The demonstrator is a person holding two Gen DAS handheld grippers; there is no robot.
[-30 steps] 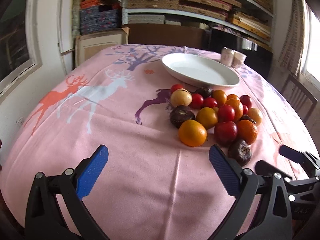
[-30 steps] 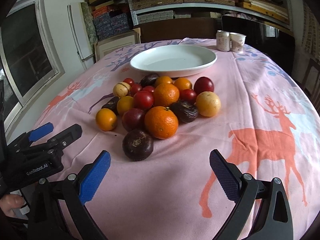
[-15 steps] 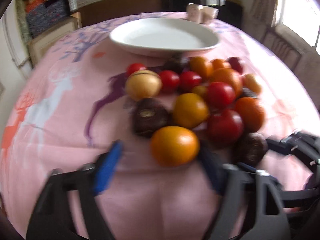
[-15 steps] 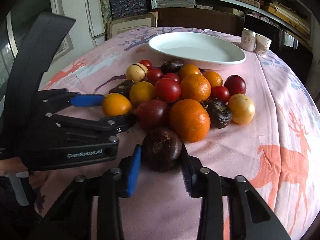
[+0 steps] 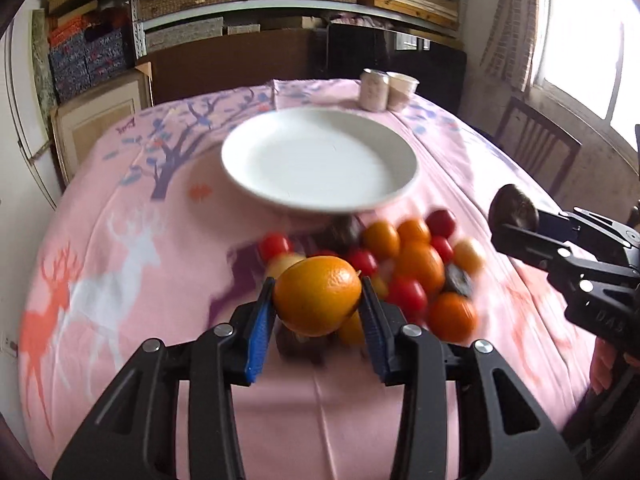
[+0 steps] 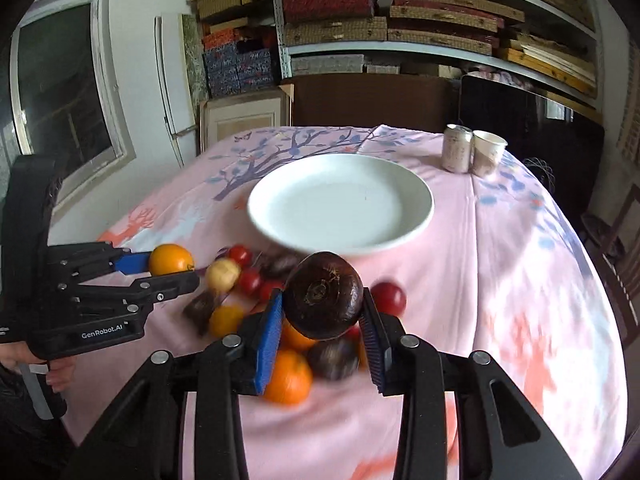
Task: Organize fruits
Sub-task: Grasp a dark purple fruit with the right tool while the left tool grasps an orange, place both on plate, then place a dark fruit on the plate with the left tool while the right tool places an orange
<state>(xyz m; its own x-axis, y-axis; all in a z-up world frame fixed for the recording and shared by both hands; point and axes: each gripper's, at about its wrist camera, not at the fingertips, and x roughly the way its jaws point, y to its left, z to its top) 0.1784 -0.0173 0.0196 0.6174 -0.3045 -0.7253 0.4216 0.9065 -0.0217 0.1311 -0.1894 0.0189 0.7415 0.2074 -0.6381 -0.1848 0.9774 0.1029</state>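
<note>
My left gripper (image 5: 318,300) is shut on an orange (image 5: 317,295) and holds it above the fruit pile (image 5: 416,268). My right gripper (image 6: 323,302) is shut on a dark purple round fruit (image 6: 323,295), also lifted above the pile (image 6: 288,376). The empty white plate (image 5: 280,196) lies just beyond the pile; it also shows in the right wrist view (image 6: 264,216). The left gripper with its orange (image 6: 171,259) shows at the left of the right wrist view. The right gripper with the dark fruit (image 5: 514,210) shows at the right of the left wrist view.
A can (image 6: 457,148) and a paper cup (image 6: 487,153) stand at the table's far right. The pink deer tablecloth (image 5: 120,264) covers the round table. Shelves with boxes (image 6: 400,20) line the back wall. A wooden chair (image 5: 536,144) stands at the right.
Both grippers closed on fruit and lifted: the left took the orange, the right took the dark purple fruit. Both now sit higher and nearer the plate.
</note>
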